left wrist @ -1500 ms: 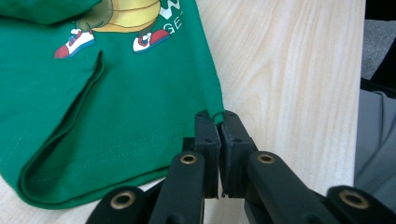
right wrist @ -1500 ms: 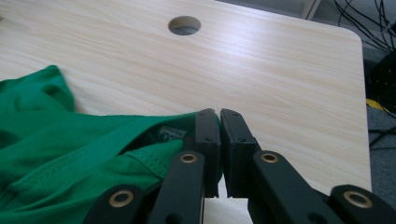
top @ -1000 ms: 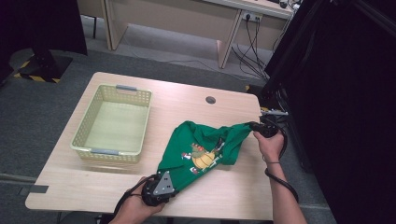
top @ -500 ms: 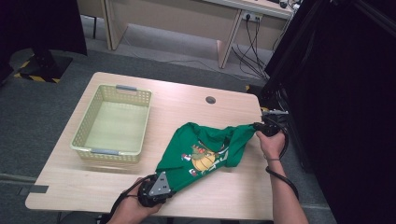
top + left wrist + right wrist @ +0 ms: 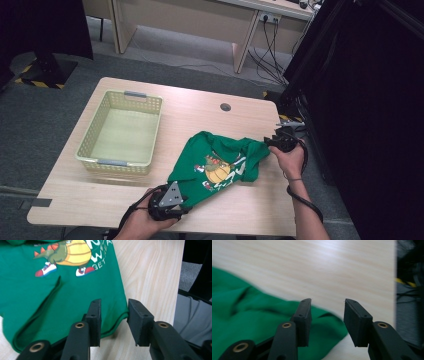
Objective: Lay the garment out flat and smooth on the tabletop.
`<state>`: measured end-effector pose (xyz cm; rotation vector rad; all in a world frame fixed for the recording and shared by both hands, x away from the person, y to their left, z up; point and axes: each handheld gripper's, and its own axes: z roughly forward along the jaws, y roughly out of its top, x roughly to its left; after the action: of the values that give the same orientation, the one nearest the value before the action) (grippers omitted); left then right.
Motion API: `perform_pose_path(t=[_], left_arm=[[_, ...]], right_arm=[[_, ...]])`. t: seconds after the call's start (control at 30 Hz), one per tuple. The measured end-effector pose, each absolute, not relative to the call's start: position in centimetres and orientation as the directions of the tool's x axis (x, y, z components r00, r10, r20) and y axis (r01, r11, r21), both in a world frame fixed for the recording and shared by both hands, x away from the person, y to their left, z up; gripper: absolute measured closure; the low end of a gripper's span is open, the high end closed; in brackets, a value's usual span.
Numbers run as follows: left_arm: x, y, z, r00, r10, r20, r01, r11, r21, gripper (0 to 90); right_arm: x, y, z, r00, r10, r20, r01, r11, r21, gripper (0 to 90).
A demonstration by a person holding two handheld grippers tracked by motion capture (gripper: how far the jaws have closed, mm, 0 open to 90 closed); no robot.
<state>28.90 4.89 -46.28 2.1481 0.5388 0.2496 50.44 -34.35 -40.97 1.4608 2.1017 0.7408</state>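
A green T-shirt [image 5: 220, 165] lies crumpled on the wooden table [image 5: 200, 107], in the half toward the right edge and reaching down toward the near edge; it is bunched into a rough wedge, wide at the top and narrowing to a point at the near end, with folds and ridges across the upper part; its front carries a cartoon print [image 5: 63, 255] of a dinosaur-like figure with an orange-yellow belly, red spikes along the back and red and white shoes, with white lettering beside it that is cut off by a fold; a dark hem [image 5: 113, 327] runs along the near corner of the cloth; the left gripper [image 5: 170, 199], held in the person's hand at the near edge of the table, sits at the pointed near end of the shirt; in the left gripper view its jaws have just been opening and stand apart at a middling gap, the corner of the hem lying between them with neither pad pressing on it; the right gripper [image 5: 272, 142], near the right edge of the table, is at the shirt's right tip; in the right gripper view its jaws have just been opening too, standing apart over the edge of the green cloth [image 5: 249, 322], which lies loose on the wood below them; a pale yellow plastic basket [image 5: 89, 149] stands toward the left edge, well apart from the shirt.
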Motion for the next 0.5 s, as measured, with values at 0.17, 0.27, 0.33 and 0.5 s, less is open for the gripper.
perform_pose_path(t=[0.17,0.27,0.33,0.5], left_arm=[[29.3,4.8,-45.5,0.881,0.472,-0.013,0.283,-0.504,0.816,57.9],[29.9,4.5,-45.5,0.875,0.484,-0.018,0.293,-0.500,0.815,56.5],[30.5,4.3,-45.6,0.871,0.491,-0.019,0.299,-0.500,0.813,55.8],[31.7,3.6,-45.4,0.869,0.494,-0.023,0.306,-0.500,0.810,54.2]], right_arm=[[47.3,-32.8,-41.1,-0.413,0.911,0.010,0.688,0.305,0.659,52.3],[45.0,-32.0,-41.2,-0.455,0.889,0.051,0.685,0.313,0.658,50.0],[43.6,-31.4,-41.3,-0.479,0.876,0.061,0.678,0.325,0.659,47.7],[40.8,-30.1,-41.3,-0.518,0.851,0.088,0.659,0.332,0.675,45.2]])
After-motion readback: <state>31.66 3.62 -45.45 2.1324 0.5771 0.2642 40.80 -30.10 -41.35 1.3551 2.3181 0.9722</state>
